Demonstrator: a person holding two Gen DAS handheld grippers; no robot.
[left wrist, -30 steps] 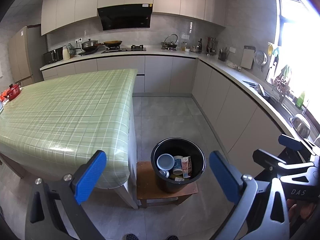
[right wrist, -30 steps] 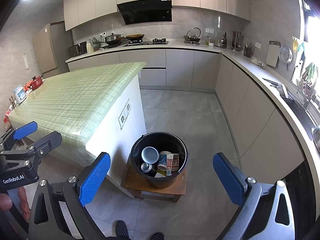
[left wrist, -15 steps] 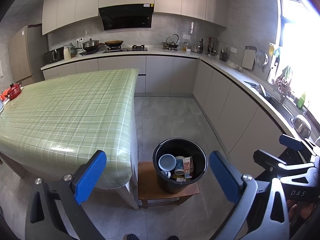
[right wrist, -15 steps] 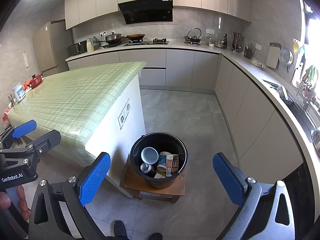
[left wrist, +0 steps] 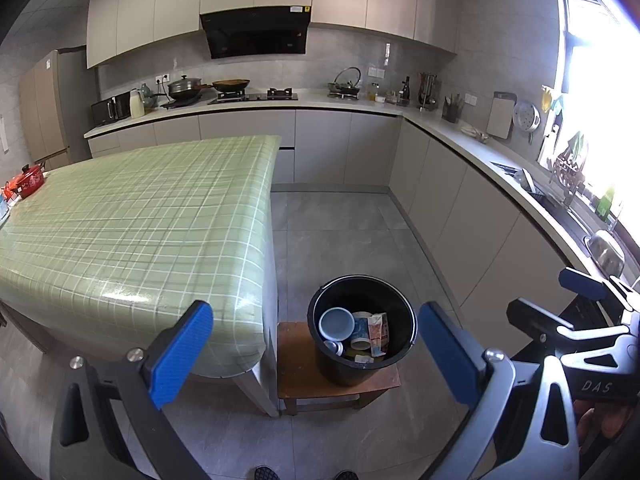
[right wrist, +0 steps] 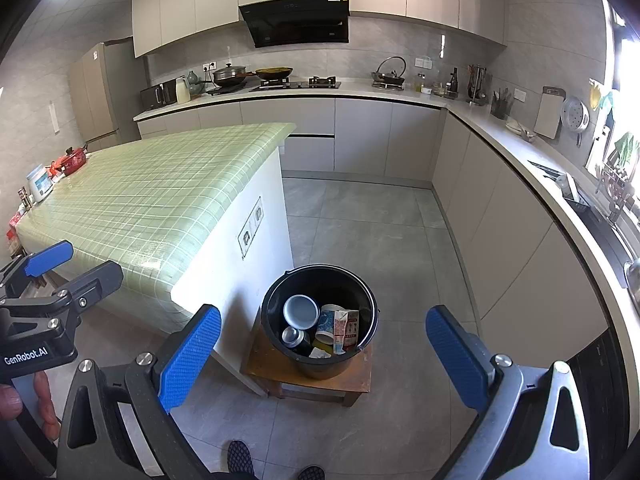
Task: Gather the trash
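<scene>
A black bucket (left wrist: 404, 322) (right wrist: 272, 336) stands on a low wooden stool (left wrist: 296, 376) (right wrist: 264, 364) beside the island. It holds trash: a pale blue cup (left wrist: 336, 323) (right wrist: 301, 311), a paper cup (right wrist: 326, 326), a small carton (left wrist: 378, 330) (right wrist: 347, 330) and a can (right wrist: 292, 336). My left gripper (left wrist: 316, 354) is open and empty, held high above the bucket. My right gripper (right wrist: 324, 356) is open and empty, also above it. Each gripper shows at the edge of the other's view.
The island has a green checked cloth (left wrist: 132, 216) (right wrist: 152, 196). A red pot (left wrist: 26, 180) and jars (right wrist: 38, 186) sit at its far left end. Grey cabinets and counter (left wrist: 460, 184) run along the back and right. The floor (right wrist: 360, 224) is grey tile.
Both views have shifted very slightly; the bucket sits a touch further right in the left wrist view. Both grippers stay open and empty.
</scene>
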